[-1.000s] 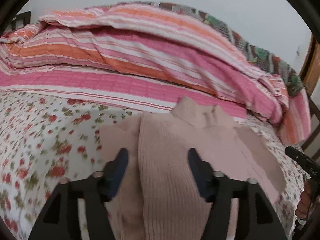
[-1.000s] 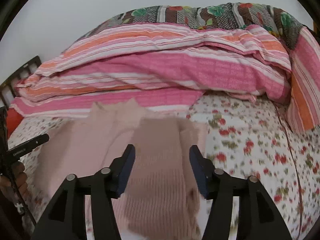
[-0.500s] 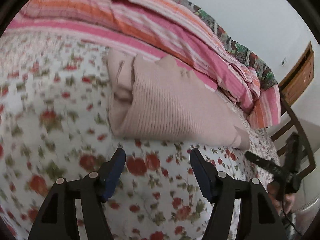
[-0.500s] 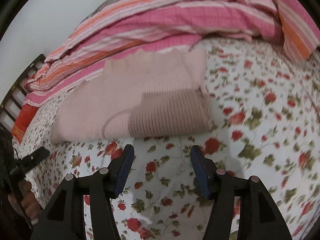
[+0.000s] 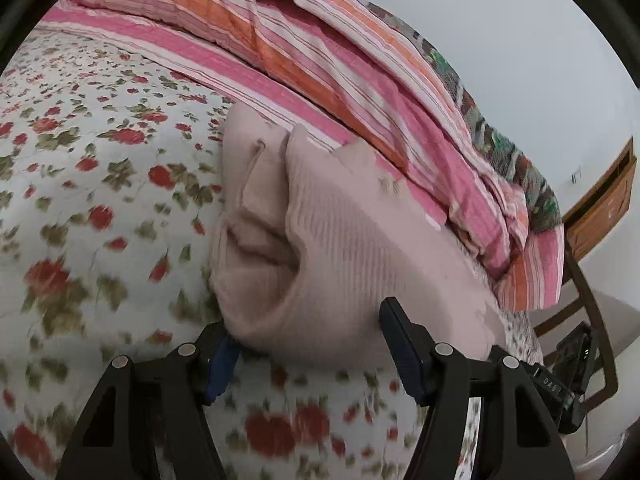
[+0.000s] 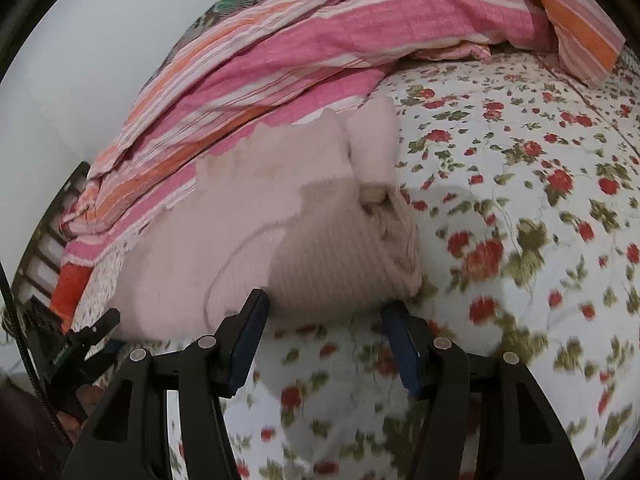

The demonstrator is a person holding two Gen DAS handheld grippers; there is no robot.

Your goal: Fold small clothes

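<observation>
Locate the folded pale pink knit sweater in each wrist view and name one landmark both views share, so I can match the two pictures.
Left wrist view: the folded pale pink knit sweater fills the centre, lying on the floral bedsheet, its near edge between the open jaws.
Right wrist view: the sweater sits centre-left, its near edge at the tips of the open jaws.
Shared landmark: the pink and orange striped quilt bunched right behind the sweater.

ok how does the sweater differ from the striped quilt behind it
The sweater is plain pale pink ribbed knit; the quilt is striped pink, orange and white. The sweater is folded into a compact bundle; the quilt lies heaped and rumpled. The sweater is much smaller and sits nearer the grippers; the quilt stretches across the bed behind it. Both rest on the floral sheet.
</observation>
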